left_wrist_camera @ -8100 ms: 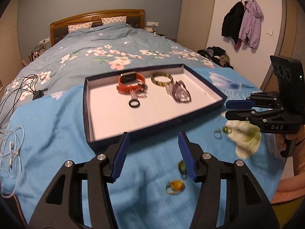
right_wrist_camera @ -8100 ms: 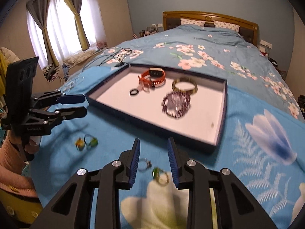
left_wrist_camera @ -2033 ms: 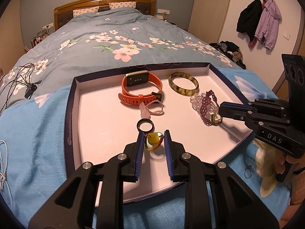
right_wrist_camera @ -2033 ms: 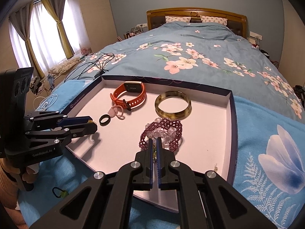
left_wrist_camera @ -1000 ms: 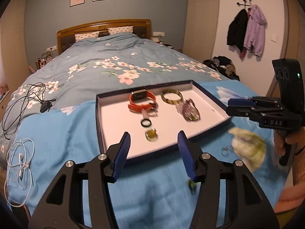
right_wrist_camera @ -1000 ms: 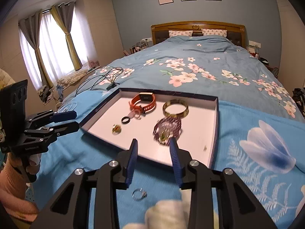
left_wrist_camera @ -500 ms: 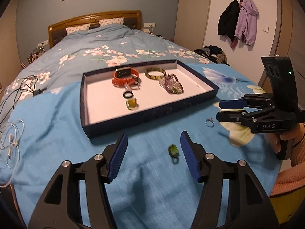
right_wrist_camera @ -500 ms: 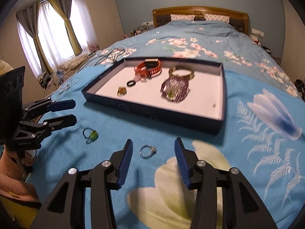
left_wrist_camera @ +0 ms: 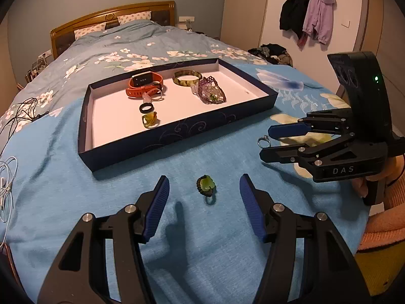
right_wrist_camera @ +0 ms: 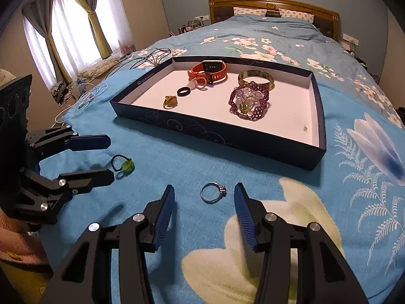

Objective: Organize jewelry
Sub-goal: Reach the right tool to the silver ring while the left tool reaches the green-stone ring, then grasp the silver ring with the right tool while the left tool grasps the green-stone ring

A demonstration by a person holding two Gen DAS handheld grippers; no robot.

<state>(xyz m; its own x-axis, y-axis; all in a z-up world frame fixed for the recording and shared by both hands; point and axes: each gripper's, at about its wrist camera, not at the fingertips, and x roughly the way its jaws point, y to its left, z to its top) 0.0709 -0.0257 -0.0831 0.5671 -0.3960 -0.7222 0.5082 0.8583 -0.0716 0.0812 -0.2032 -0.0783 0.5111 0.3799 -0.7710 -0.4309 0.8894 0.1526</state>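
Landmark: shallow dark-blue cardboard tray with a white floor (left_wrist_camera: 177, 136) (right_wrist_camera: 217, 134), lying on the bright blue flower-print blanket (left_wrist_camera: 50, 177) (right_wrist_camera: 278, 172) that covers the bed.
Inside the tray: orange rubber-strapped smartwatch (left_wrist_camera: 144, 83) (right_wrist_camera: 208, 72) towards the far wall; mottled olive bangle (left_wrist_camera: 187, 78) (right_wrist_camera: 255, 79) beside it; purple and clear beaded bracelets in a heap (left_wrist_camera: 209, 92) (right_wrist_camera: 249, 100) just in front of the bangle; plain black ring (left_wrist_camera: 146, 108) (right_wrist_camera: 183, 92) in front of the watch; amber-stone ring (left_wrist_camera: 149, 119) (right_wrist_camera: 170, 101) nearest the tray's near wall.
Outside the tray: green-stone ring on a dark beaded band (left_wrist_camera: 206, 186) (right_wrist_camera: 124, 166) on the blanket, in front of the near wall; thin silver ring with a small stone cluster (left_wrist_camera: 263, 140) (right_wrist_camera: 212, 192) also in front of that wall, apart from the green one.
Left claw (left_wrist_camera: 203, 209) (right_wrist_camera: 101, 157): jaws spread wide and empty after opening a little further, the green-stone ring lying between its blue pads, untouched.
Right claw (right_wrist_camera: 204, 211) (left_wrist_camera: 265, 140): jaws just opened to a wide gap, holding nothing; the silver ring lies between its tips, clear of both pads.
Beyond the tray: white and black cables (left_wrist_camera: 10, 157) on the bed's edge, jackets (left_wrist_camera: 308, 15) hung on the wall.
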